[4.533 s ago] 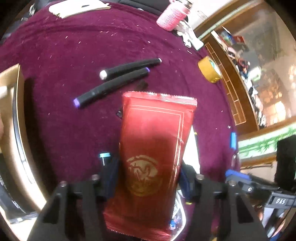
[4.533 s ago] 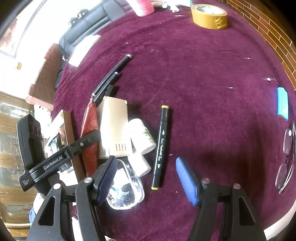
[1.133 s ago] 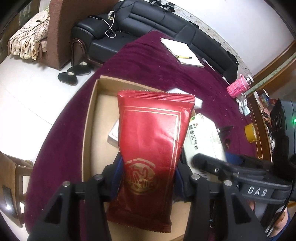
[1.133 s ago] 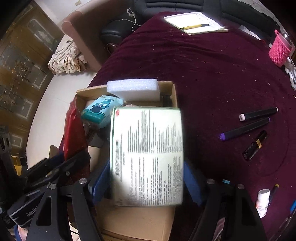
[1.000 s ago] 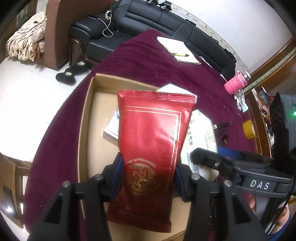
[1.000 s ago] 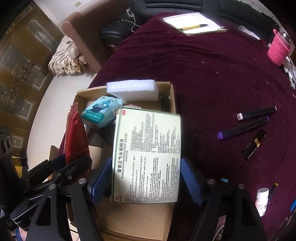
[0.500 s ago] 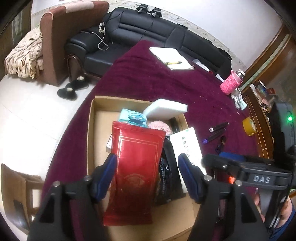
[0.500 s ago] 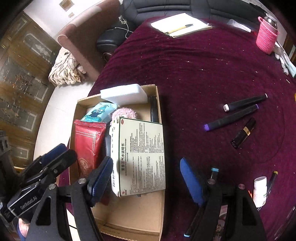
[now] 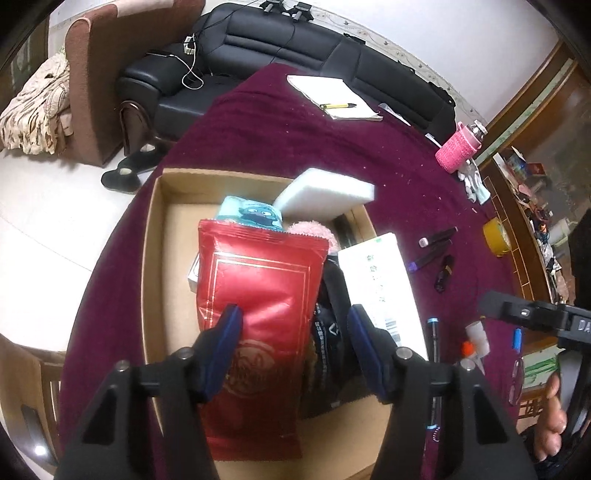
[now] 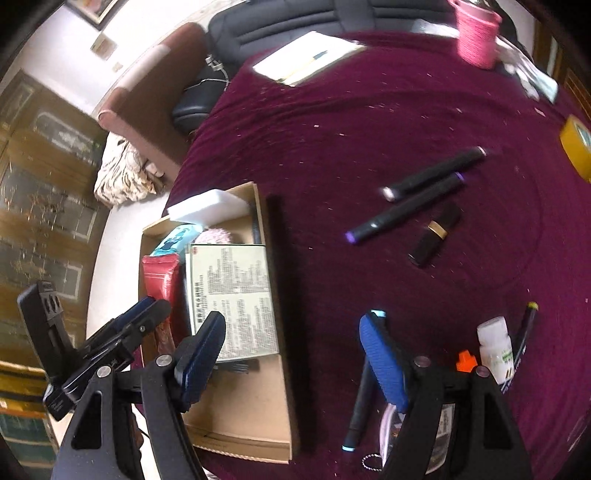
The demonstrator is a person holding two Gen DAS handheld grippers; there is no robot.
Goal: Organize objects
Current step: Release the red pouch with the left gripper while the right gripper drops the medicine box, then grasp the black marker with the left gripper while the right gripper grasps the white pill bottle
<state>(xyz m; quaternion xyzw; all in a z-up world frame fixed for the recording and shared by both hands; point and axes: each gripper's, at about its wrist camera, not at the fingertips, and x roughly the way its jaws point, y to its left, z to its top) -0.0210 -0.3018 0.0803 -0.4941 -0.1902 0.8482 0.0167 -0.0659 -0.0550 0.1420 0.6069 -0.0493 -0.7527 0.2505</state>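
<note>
A cardboard box (image 9: 149, 258) (image 10: 284, 369) sits at the left edge of the purple table. In it lie a red foil packet (image 9: 258, 295) (image 10: 159, 277), a white printed medicine box (image 9: 380, 273) (image 10: 232, 295), a teal pouch (image 9: 251, 214), a pink fluffy item (image 9: 314, 232) and a white foam block (image 9: 325, 195). My left gripper (image 9: 295, 336) is open above the red packet, its jaws apart and empty. My right gripper (image 10: 291, 354) is open and empty over the box's right wall.
On the cloth lie two black markers (image 10: 432, 177) (image 10: 402, 210), a lipstick (image 10: 436, 232), a teal-tipped marker (image 10: 358, 402), a white bottle (image 10: 495, 347), a yellow tape roll (image 10: 576, 147), a pink cup (image 10: 474, 33) and a notepad (image 10: 306, 59). A black sofa (image 9: 295, 48) stands beyond.
Both grippers have let go: the red packet and the medicine box now lie in the box. Both grippers pulled back, and the right one swung right toward the markers.
</note>
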